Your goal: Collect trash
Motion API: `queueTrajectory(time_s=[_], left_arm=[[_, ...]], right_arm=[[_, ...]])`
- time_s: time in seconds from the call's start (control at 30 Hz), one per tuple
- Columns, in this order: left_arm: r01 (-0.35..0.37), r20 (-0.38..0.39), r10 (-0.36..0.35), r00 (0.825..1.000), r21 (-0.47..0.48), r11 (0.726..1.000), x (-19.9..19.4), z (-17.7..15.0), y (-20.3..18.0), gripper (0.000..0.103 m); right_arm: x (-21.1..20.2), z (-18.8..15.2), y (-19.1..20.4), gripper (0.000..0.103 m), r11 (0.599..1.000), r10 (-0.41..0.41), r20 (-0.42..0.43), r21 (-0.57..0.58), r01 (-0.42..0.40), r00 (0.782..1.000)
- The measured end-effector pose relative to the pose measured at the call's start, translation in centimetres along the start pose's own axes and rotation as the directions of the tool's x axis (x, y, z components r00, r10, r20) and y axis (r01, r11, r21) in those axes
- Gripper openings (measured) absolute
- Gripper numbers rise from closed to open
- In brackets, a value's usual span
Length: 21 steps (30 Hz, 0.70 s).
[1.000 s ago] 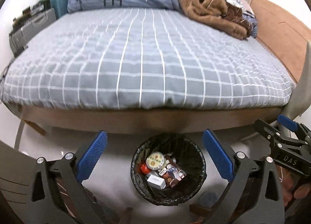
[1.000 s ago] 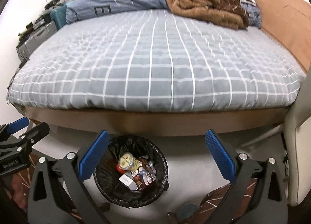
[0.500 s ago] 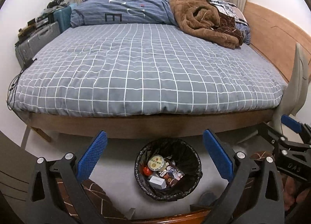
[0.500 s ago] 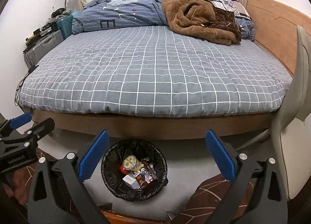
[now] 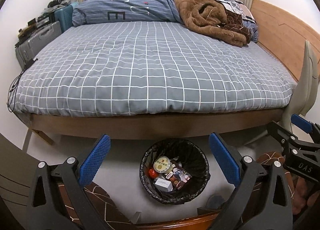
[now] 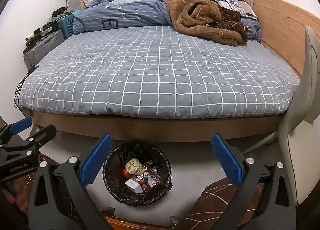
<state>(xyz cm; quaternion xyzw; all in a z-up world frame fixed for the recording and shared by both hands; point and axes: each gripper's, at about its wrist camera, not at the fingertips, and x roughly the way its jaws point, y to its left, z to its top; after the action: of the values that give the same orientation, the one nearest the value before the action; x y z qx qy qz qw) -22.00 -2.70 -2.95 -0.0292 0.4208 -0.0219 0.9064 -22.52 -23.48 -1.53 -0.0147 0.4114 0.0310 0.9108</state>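
Both the left gripper (image 5: 159, 162) and the right gripper (image 6: 162, 163) are hanging released and empty above the trash bin (image 5: 197, 187), which is standing near the bed (image 5: 152, 70).

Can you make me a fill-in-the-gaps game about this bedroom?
1. The bin has a ____ bag inside.
2. The bed cover is grey with ____ lines.
3. The fluffy blanket on the bed is ____.
4. The left tongs and right tongs are both ____.

Missing words: black; white; brown; open
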Motion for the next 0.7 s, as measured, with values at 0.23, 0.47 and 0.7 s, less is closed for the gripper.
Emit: queueTrajectory(time_s=[0.23, 0.47, 0.7], left_arm=[[-0.003, 0.0, 0.003, 1.0, 0.003, 1.0, 0.07, -0.05, -0.01, 0.097], [-0.036, 0.0, 0.036, 0.999, 0.008, 0.999, 0.23, -0.14, 0.08, 0.097], [-0.039, 0.004, 0.039, 0.999, 0.009, 0.999, 0.12, -0.07, 0.18, 0.097]], right_arm=[[-0.1, -0.01, 0.04, 0.095, 1.0, -0.009, 0.005, -0.002, 0.009, 1.0], [-0.07, -0.03, 0.08, 0.095, 1.0, -0.007, 0.004, -0.006, 0.007, 1.0], [-0.02, -0.18, -0.04, 0.096, 1.0, -0.006, 0.002, -0.006, 0.006, 1.0]])
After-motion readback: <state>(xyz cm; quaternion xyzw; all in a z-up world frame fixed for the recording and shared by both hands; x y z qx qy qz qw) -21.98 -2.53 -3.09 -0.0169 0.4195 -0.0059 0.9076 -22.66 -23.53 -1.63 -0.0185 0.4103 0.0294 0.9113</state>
